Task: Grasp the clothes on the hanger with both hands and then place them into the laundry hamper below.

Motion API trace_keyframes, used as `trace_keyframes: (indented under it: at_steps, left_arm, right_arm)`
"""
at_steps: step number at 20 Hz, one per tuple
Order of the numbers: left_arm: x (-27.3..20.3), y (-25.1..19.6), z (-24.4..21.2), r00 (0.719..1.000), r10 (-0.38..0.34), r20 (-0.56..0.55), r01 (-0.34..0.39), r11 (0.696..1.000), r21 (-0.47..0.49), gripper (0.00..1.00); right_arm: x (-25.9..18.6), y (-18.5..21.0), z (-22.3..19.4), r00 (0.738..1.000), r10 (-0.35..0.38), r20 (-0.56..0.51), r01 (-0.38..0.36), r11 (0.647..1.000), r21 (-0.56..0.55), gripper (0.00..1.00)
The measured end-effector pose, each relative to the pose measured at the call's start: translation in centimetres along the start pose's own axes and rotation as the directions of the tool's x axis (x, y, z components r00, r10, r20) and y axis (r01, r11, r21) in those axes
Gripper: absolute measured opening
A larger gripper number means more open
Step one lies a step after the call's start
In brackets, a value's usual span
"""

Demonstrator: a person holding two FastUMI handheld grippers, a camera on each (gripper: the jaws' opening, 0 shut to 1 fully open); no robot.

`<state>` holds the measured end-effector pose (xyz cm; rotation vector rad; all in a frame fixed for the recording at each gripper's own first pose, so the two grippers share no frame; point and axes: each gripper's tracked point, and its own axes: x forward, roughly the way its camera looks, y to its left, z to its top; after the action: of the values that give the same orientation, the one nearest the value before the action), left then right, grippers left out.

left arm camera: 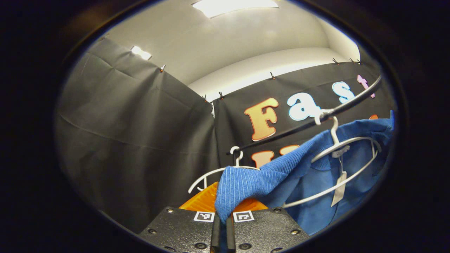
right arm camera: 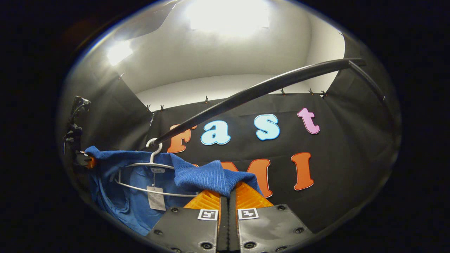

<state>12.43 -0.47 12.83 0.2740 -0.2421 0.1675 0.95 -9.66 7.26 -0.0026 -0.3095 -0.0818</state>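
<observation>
The left gripper (left arm camera: 222, 225) and right gripper (right arm camera: 227, 211) each pinch a ribbed edge of the blue sweater (left arm camera: 309, 175), which is draped over a white hanger (left arm camera: 337, 165) on the rail (right arm camera: 253, 93). The grasp looks complete; next, lift it free and lower it toward the hamper.

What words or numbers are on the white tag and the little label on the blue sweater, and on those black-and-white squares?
Hang tag on the blue sweater: too small to read anything.
Neck label: too small and blurred to read.
Square markers: black-and-white patterns, with no letters or numbers to quote.
</observation>
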Motion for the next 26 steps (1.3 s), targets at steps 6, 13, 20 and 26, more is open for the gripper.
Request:
trace_keyframes:
  at_steps: [6, 13, 20, 26]
  left_arm:
    - [6.8, 1.3, -0.9, 0.995, -0.103, -0.019, 0.102, 0.994, -0.039, 0.08]
    - [7.9, -0.5, -9.1, 0.978, -0.175, -0.113, 0.160, 0.979, -0.128, 0.08]
    - [6.2, -2.8, -16.2, 0.944, -0.226, -0.242, 0.183, 0.965, -0.188, 0.08]
    - [2.3, -4.6, -17.5, 0.934, -0.260, -0.243, 0.206, 0.952, -0.226, 0.06]
  right_arm:
    - [0.2, 0.5, -0.1, 1.000, -0.006, -0.011, 0.006, 1.000, 0.025, 0.07]
    - [0.2, 1.9, 0.0, 1.000, 0.015, -0.017, -0.015, 1.000, 0.009, 0.07]
    - [1.0, 2.5, 0.0, 0.999, 0.020, -0.028, -0.021, 1.000, -0.018, 0.07]
    - [1.7, 0.6, 0.3, 0.999, -0.050, -0.018, 0.049, 0.997, -0.052, 0.07]
